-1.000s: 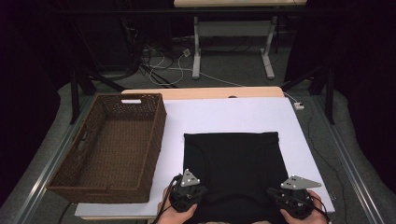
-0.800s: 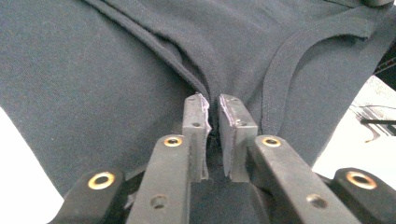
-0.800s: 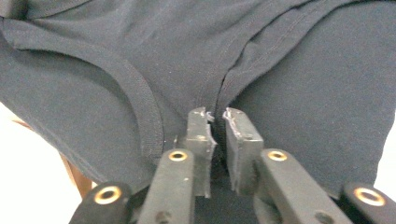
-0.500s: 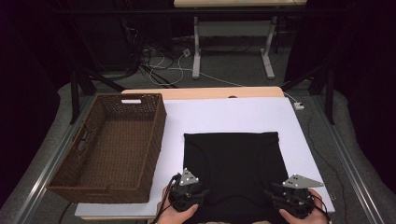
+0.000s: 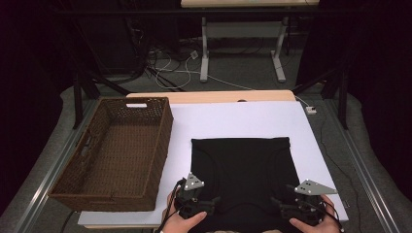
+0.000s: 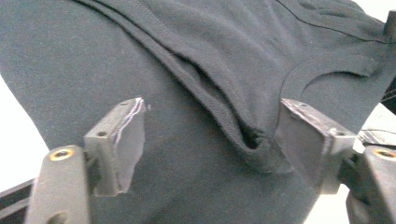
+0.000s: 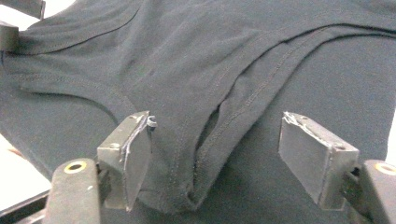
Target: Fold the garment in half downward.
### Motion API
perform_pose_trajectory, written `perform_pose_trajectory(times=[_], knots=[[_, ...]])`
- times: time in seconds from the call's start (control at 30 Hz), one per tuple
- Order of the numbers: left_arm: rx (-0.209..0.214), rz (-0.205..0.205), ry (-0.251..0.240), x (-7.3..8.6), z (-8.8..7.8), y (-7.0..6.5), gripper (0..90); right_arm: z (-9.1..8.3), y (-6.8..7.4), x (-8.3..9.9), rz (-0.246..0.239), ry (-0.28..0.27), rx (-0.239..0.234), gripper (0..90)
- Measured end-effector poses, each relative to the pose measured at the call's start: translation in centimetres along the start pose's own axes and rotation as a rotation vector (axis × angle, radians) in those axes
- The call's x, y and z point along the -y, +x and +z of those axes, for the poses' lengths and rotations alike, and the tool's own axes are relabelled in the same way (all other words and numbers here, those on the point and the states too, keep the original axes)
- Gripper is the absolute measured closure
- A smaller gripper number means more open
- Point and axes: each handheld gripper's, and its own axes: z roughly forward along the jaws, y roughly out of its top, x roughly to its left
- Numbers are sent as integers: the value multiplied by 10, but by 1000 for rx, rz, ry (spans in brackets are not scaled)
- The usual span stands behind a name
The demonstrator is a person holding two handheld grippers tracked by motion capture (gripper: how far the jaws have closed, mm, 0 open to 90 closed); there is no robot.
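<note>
A black garment [image 5: 243, 165] lies folded flat on the white table top [image 5: 243, 121], with its near edge at the person's side. My left gripper [image 5: 213, 202] sits at its near left corner and my right gripper [image 5: 278, 204] at its near right corner, each held in a hand. In the left gripper view the jaws [image 6: 210, 121] have just been opening, and a folded seam of the garment [image 6: 243, 126] lies loose between them, the pads apart from it. The right gripper [image 7: 217, 133] has likewise just been opening over a folded garment edge [image 7: 205, 154], with no pad pressing.
A brown wicker basket [image 5: 165, 136] stands at the left of the table and holds nothing visible. Bare white surface runs beyond and to the right of the garment. The table's far wooden edge [image 5: 214, 96] is at the back, with desk legs and cables on the floor behind.
Both hands have stayed at the garment's near corners. The jaws of both grippers stand wider than before, and the fabric has been let go.
</note>
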Motion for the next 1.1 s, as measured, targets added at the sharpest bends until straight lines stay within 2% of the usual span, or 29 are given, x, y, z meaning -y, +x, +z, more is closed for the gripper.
perform_pose_trajectory(times=[0.07,0.2,0.23,0.3,0.37,0.43,0.47,0.53,0.57,0.63,0.67,0.77,0.8,0.87,1.0,1.03,1.1], knots=[[-4,-4,3,0,1,2,160,1,-1,0,9,-7,-1,216],[-4,-32,-4,0,1,6,139,4,-6,2,26,-15,-7,186],[-7,-22,-1,-1,0,8,126,4,-6,2,22,-12,-8,183],[-3,-37,-4,0,1,11,105,5,-8,3,26,-20,-9,171],[-10,-34,2,0,2,14,79,6,-10,3,35,-29,-17,160],[-15,-35,3,0,2,16,44,5,-11,4,38,-27,-9,156],[-17,-48,2,0,2,18,40,5,-14,4,29,-30,6,156],[-23,-63,-8,0,2,20,15,5,-16,4,45,-33,10,156],[-28,-58,-8,0,2,22,4,5,-18,4,45,-38,15,155],[-32,-63,-13,-1,1,25,4,5,-21,5,57,-42,28,148],[-29,-83,-17,-1,1,26,4,5,-22,6,59,-31,35,148],[-35,-95,-23,-1,-1,31,3,5,-26,6,58,-7,65,140],[-35,-115,-33,-2,-2,32,3,5,-27,5,62,-15,71,137],[-39,-130,-33,-3,-3,36,4,4,-30,5,72,-18,89,96],[-45,-149,-16,-4,-4,43,4,5,-33,3,89,-20,96,7],[-43,-158,-18,-4,-4,44,4,5,-33,3,85,-25,109,0],[-46,-154,-16,-6,-5,46,4,3,-33,1,102,-18,99,0]])
